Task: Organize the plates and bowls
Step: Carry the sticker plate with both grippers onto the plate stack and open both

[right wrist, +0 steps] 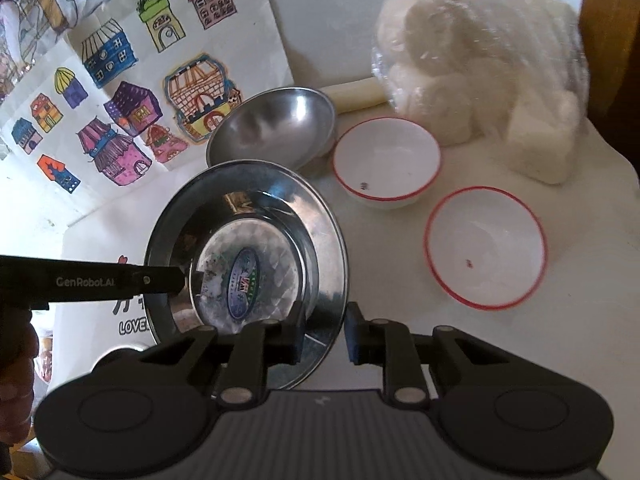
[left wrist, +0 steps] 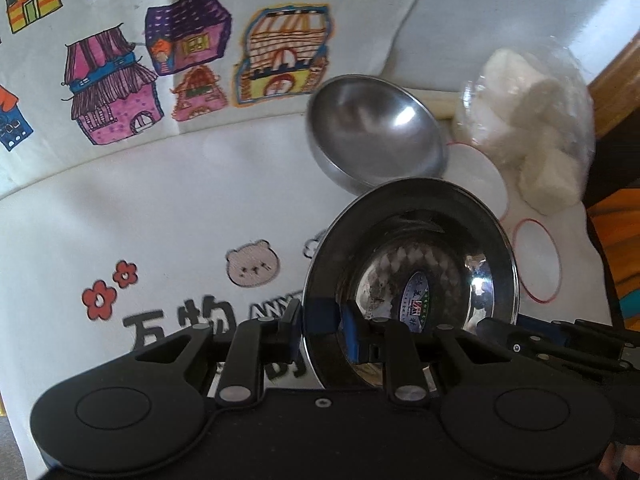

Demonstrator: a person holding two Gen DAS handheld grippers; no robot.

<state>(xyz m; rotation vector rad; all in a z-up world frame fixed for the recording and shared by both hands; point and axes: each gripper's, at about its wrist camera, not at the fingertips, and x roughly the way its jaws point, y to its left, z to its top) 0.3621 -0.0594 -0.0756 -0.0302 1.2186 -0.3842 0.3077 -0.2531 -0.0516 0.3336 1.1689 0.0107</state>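
A steel plate with a sticker in its middle (left wrist: 412,264) (right wrist: 248,248) is tilted up above the table. My left gripper (left wrist: 322,330) is shut on its rim; it shows in the right wrist view as a black arm from the left (right wrist: 160,280). My right gripper (right wrist: 323,334) straddles the plate's opposite rim, its jaws a little apart and not closed on it. A steel bowl (left wrist: 372,132) (right wrist: 276,128) sits behind the plate. Two white bowls with red rims (right wrist: 386,158) (right wrist: 486,248) sit to the right.
A clear bag of white blocks (right wrist: 480,76) (left wrist: 532,128) lies at the back right, with a pale stick (right wrist: 356,94) beside it. A white cloth with drawn houses (left wrist: 120,92) (right wrist: 112,92) covers the table's left. The table edge (right wrist: 628,184) is at the right.
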